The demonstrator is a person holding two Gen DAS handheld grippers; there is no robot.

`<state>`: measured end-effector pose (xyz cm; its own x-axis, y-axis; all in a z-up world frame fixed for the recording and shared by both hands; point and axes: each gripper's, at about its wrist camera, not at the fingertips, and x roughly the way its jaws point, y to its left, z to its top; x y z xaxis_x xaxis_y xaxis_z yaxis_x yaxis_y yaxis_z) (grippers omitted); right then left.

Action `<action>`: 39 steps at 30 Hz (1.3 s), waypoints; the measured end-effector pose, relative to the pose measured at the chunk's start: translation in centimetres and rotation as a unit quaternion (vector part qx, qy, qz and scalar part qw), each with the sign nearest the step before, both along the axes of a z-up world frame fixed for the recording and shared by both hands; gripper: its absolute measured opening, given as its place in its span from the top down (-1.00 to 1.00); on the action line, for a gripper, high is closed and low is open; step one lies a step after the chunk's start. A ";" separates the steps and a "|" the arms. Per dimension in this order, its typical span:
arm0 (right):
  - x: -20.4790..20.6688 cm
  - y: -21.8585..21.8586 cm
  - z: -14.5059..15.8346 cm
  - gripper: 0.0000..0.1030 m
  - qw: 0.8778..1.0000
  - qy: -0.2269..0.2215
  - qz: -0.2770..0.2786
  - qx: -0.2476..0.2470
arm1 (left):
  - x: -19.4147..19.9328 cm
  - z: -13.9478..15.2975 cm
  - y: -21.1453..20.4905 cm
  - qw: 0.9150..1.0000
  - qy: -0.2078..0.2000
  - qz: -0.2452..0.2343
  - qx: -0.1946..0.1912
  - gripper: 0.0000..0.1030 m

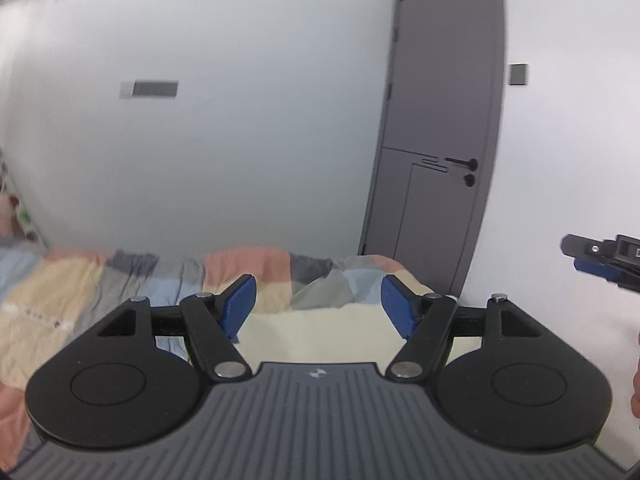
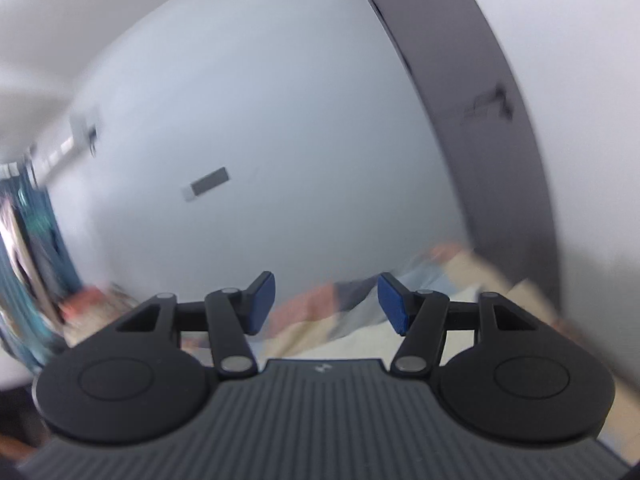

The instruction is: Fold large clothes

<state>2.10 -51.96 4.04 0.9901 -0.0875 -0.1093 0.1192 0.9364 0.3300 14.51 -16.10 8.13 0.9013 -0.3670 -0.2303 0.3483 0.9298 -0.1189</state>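
Left gripper [image 1: 318, 308]: raised above the bed, jaws apart and holding nothing, likely poised for a first grasp.
Right gripper [image 2: 326, 306]: also lifted and tilted, jaws apart and holding nothing; its view is blurred.
Garment: a cream cloth [image 1: 320, 336] lies on the bed just beyond the left jaws, probably the piece to fold.
Bed [image 1: 72, 280]: its patchwork cover serves as the folding surface.
Stage: seemingly the start.
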 end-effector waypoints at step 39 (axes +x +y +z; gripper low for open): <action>-11.6 10.7 -8.1 -0.38 0.992 0.114 -0.022 -0.053 | -14.3 -7.0 2.2 0.999 0.036 -0.010 0.037 -0.57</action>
<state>-9.47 -41.27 -4.06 0.9360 -0.1530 -0.3171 0.2209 0.9565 0.1905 0.17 -13.92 1.11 0.8738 -0.3642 -0.3222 0.3599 0.9299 -0.0752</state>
